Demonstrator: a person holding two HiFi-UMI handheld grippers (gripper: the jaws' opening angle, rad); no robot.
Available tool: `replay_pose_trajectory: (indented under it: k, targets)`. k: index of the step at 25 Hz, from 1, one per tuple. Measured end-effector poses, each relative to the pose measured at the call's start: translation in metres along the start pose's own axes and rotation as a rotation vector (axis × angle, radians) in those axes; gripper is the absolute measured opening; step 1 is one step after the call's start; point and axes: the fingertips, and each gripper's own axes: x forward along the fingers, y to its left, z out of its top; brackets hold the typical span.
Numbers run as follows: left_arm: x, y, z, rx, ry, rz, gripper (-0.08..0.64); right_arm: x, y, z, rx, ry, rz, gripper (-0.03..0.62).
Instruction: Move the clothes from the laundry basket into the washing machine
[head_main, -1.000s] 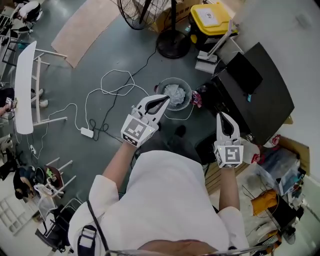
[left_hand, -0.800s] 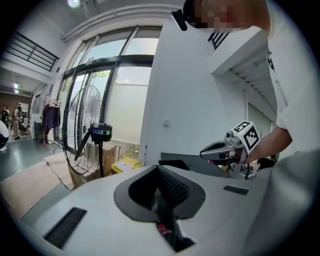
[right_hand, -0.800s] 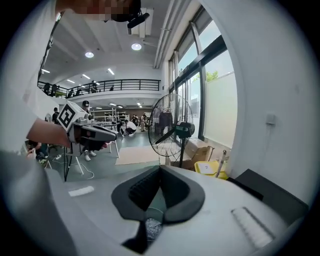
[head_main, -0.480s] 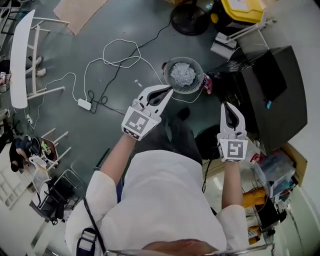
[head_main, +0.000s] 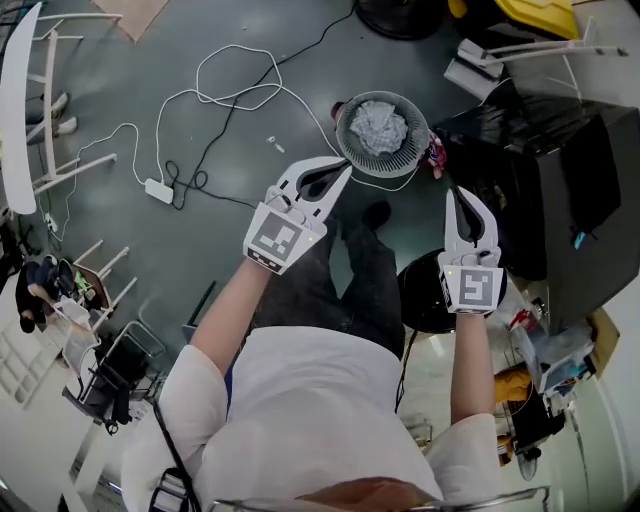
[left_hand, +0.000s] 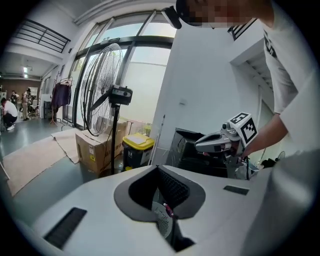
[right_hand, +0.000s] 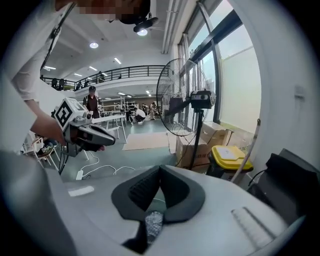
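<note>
Fingers first: on the left gripper (head_main: 343, 170) the two white moulded plastic fingers (left_hand: 100, 200) meet at their tips, leaving only the heart-shaped hollow lined with dark ribbed pads (left_hand: 172, 187) behind them, and nothing is pinched there. The right gripper (head_main: 456, 192) is the same, tips together and empty, its ribbed black lining curving round an open hollow. Each carries a cube printed with square black-and-white markers, and both point forward and somewhat down in front of the person, who stands in a white shirt (head_main: 320, 410).

The laundry basket (head_main: 353, 108) sits on the smooth grey floor (head_main: 200, 250) just past the left gripper's tips. It is round with a pale mesh wall, and a crumpled grey-white wad of clothes (head_main: 380, 127) lies inside it, all soft folds. Something small and pink (head_main: 435, 155) sits against the basket's right side (I can't make out what it is). A thin white cable (head_main: 235, 95) loops across the floor to the left. To the right stands a dark, boxy, flat-sided cabinet (head_main: 560, 170), well apart from the left gripper and nearer the right one
</note>
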Motion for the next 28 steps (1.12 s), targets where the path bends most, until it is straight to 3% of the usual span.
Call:
replay_pose_trajectory:
  k: [10, 19, 25, 28]
  targets:
    - [0.071, 0.037, -0.120, -0.001, 0.038, 0.005, 0.006, 0.113, 0.000, -0.108, -0.035, 0.031, 0.063, 0.012]
    - [0.144, 0.063, -0.215, 0.021, 0.044, 0.011, 0.006, 0.175, -0.016, -0.223, -0.062, 0.055, 0.084, 0.014]
    - [0.182, 0.093, -0.243, 0.108, 0.032, -0.019, 0.006, 0.212, -0.021, -0.265, -0.111, 0.046, 0.133, 0.021]
    - [0.201, 0.115, -0.259, 0.188, 0.026, -0.033, 0.006, 0.233, -0.029, -0.291, -0.162, 0.041, 0.148, 0.023]
